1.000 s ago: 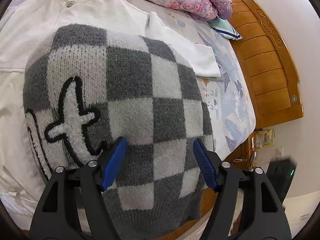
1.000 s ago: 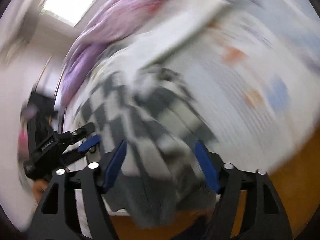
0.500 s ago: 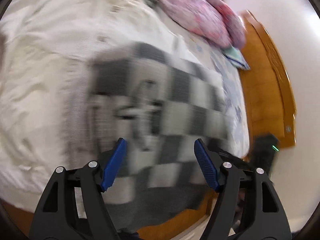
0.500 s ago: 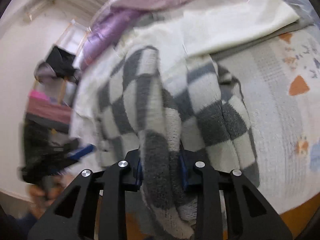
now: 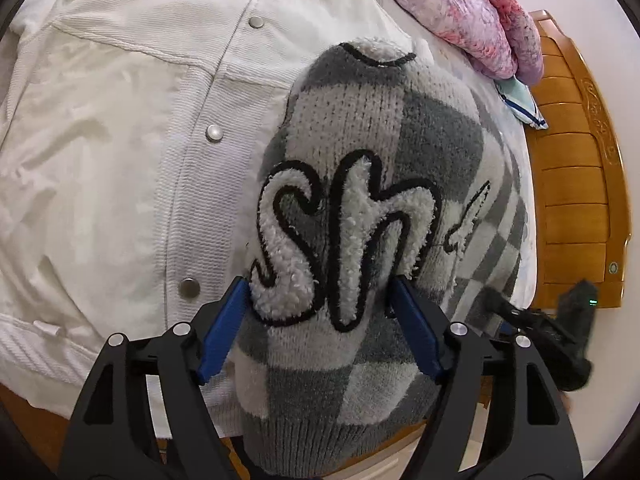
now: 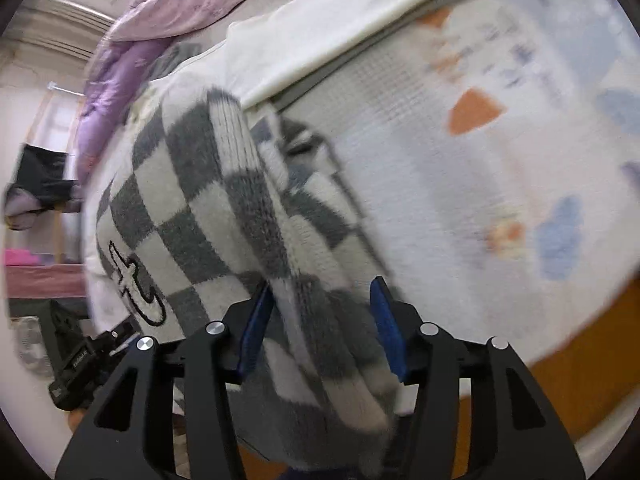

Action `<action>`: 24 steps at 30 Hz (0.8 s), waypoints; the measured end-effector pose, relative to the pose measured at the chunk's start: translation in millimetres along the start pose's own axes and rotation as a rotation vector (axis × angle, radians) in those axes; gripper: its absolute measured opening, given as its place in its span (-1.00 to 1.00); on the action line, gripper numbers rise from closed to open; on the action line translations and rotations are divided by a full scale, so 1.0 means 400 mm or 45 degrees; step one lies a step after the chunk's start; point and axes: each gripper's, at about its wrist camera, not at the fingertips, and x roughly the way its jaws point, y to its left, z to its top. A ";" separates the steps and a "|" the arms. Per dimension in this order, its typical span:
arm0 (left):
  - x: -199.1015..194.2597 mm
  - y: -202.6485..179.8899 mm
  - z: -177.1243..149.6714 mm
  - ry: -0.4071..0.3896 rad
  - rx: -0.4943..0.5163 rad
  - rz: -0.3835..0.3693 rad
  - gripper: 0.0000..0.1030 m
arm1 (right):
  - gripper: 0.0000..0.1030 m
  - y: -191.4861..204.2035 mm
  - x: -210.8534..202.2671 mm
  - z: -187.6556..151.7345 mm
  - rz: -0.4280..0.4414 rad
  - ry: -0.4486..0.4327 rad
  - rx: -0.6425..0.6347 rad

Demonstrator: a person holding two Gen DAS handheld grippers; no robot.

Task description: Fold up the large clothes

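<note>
A grey-and-white checked sweater [image 5: 360, 208] is spread near the bed's near edge, partly over a white jacket [image 5: 120, 140] lying to its left. The sweater's fluffy black-outlined lettering [image 5: 344, 236] is turned upward in the left wrist view. The left gripper [image 5: 320, 292] is positioned over the sweater's near part, and a bunched fold of knit is seen between its blue fingers [image 5: 224, 328], both touching the fabric; the fingers are set fairly wide, and it cannot be told whether the fold is clamped. The right gripper [image 6: 320, 304] is seen at the sweater's right near edge [image 6: 224, 208], where a thick roll of fabric passes between its fingers [image 6: 386, 336]; the left finger is pressed against the knit, but motion blur prevents confirming a firm grasp. A white cloth [image 6: 340, 28] is laid on the patterned bed sheet [image 6: 500, 160] beyond the sweater. A pink-purple quilt [image 5: 472, 20] is piled at the far side, and a wooden bed frame [image 5: 576, 184] is visible on the right.
</note>
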 end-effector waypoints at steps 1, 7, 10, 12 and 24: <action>0.001 -0.002 -0.001 0.001 0.008 0.002 0.41 | -0.08 0.015 -0.036 0.004 -0.043 -0.049 -0.027; 0.001 -0.001 0.009 0.015 0.020 0.004 0.41 | -0.68 0.191 -0.054 0.072 0.125 -0.169 -0.285; 0.009 -0.018 0.015 0.014 0.035 0.021 0.43 | -0.81 0.274 0.041 0.121 0.089 -0.151 -0.419; 0.011 -0.015 0.020 0.021 0.028 0.023 0.46 | -1.00 0.248 0.117 0.162 0.009 -0.121 -0.380; 0.046 -0.033 0.048 0.055 0.036 0.008 0.59 | -1.00 0.187 0.139 0.187 -0.074 -0.065 -0.360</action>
